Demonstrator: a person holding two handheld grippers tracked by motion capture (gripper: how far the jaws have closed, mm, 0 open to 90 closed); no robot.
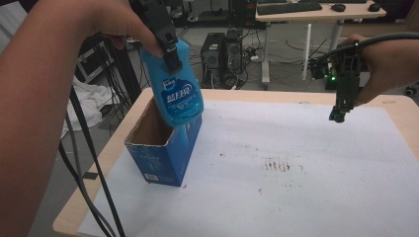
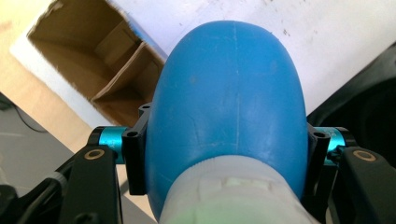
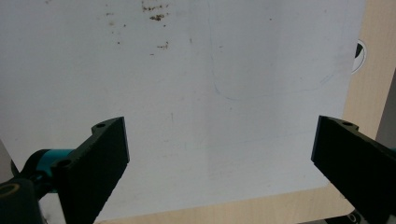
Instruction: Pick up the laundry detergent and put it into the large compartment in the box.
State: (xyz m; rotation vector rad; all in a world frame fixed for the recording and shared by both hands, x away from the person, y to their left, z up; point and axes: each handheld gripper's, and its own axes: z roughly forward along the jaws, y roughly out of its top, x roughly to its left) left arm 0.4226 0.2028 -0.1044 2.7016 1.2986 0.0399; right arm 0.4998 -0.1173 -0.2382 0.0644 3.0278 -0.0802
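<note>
A blue plastic bottle (image 1: 177, 91) with white lettering hangs upright, its base at the rim of an open blue carton (image 1: 165, 148) at the table's left. My left gripper (image 1: 168, 47) is shut on the bottle's upper part, pointing down. In the left gripper view the bottle (image 2: 229, 107) bulges between the two jaws, and the carton's brown inside (image 2: 100, 70) with a cardboard divider lies below and to the left. My right gripper (image 1: 340, 114) hangs over the table's far right, pointing down; its jaws stand wide apart and hold nothing in the right gripper view (image 3: 219, 158).
A white sheet (image 1: 296, 163) with brown stains (image 1: 276, 165) covers most of the wooden table (image 1: 395, 106). Black cables (image 1: 94, 173) hang off the left edge. Behind the table are computer towers (image 1: 222, 49) and a desk (image 1: 316, 12).
</note>
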